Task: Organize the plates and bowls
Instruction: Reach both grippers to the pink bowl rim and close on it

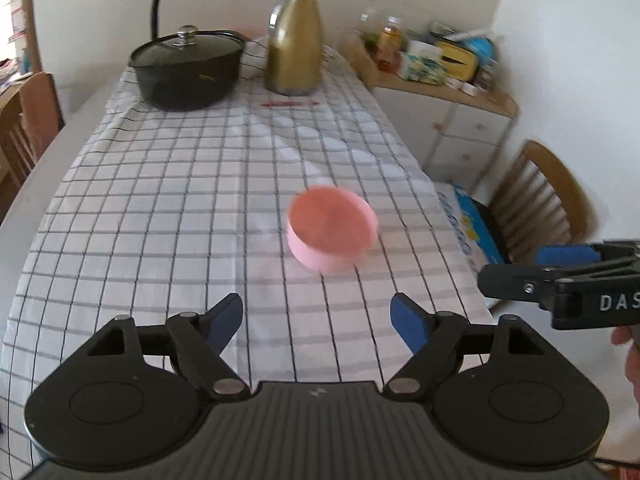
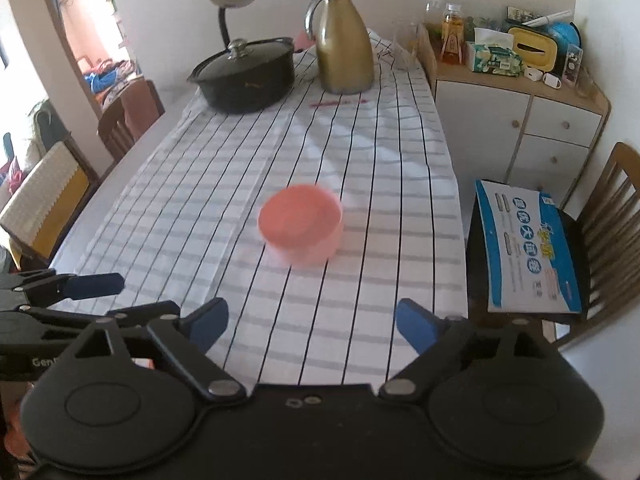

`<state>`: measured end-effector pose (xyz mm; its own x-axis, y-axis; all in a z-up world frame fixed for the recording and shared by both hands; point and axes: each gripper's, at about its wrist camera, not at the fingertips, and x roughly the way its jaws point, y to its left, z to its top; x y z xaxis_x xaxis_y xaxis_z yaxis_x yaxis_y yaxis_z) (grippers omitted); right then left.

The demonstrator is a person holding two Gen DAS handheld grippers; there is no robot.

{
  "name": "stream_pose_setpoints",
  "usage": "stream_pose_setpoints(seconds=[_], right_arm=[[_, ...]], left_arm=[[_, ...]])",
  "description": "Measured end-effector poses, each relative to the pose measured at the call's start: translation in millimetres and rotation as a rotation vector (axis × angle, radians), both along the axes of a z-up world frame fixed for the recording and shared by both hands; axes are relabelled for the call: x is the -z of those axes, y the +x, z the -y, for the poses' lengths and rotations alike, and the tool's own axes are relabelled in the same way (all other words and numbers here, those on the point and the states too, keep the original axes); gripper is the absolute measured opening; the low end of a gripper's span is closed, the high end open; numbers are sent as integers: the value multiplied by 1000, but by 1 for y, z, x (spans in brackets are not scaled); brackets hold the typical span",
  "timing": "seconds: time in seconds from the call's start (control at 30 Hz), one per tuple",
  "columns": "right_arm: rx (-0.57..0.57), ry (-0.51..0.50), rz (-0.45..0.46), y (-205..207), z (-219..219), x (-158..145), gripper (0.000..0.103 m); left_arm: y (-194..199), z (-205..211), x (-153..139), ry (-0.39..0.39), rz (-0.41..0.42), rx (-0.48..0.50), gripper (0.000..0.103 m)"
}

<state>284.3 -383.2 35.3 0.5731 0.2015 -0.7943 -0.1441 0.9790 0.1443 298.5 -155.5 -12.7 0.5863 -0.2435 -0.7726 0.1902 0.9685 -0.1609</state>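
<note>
Checked cloth covers the table (image 1: 160,200); both my left claw (image 1: 318,316) and right claw (image 2: 314,320) are released, so nudging the pink bowl (image 2: 300,226) could skid it.

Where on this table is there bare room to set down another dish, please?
Free: the checked cloth between the pink bowl and the black pot, and the near strip between the bowl and the right tool. Crowded: the far end, with pot and gold jug.
</note>
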Motion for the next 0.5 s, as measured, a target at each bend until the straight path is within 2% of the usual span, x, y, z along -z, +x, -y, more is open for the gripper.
stream_pose_setpoints(seconds=[0.1, 0.33, 0.5], right_arm=[[10, 12, -6, 29, 3, 5, 91], [44, -13, -63, 88, 5, 38, 90], [64, 1, -123, 118, 7, 61, 87]], left_arm=[[30, 1, 6, -12, -17, -41, 81], [75, 14, 29, 63, -20, -80, 81], [101, 17, 53, 64, -64, -111, 81]])
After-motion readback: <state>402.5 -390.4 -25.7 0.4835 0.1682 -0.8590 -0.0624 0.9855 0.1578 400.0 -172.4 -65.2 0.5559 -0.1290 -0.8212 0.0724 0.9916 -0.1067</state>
